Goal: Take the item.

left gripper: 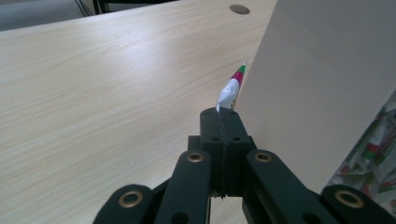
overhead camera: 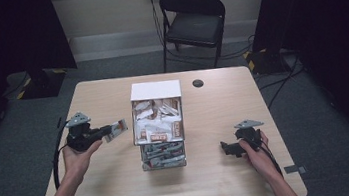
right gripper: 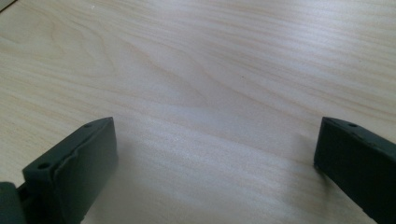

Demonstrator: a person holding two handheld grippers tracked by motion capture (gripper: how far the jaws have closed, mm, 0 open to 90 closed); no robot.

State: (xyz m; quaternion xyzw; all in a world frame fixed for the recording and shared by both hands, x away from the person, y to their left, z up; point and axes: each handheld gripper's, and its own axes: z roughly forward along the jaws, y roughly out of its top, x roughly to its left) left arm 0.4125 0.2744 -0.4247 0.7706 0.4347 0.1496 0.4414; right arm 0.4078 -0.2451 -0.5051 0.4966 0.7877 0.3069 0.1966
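Observation:
A small white packet (overhead camera: 116,130) with a red and green end (left gripper: 229,89) sticks out from my left gripper (overhead camera: 107,132), whose jaws are shut on it (left gripper: 223,120). It hangs just left of a clear organiser box (overhead camera: 158,125) with a white lid (overhead camera: 155,89) at the table's middle. The box holds several white and brown packets (overhead camera: 157,115) in its upper compartments and grey ones (overhead camera: 163,155) in the lowest. My right gripper (overhead camera: 225,148) rests low at the table's right, jaws wide open (right gripper: 210,154) over bare wood.
The wooden table (overhead camera: 113,191) has a round cable hole (overhead camera: 198,83) behind the box. A black folding chair (overhead camera: 193,20) stands beyond the far edge. The box's pale side wall (left gripper: 317,93) stands close on the right in the left gripper view.

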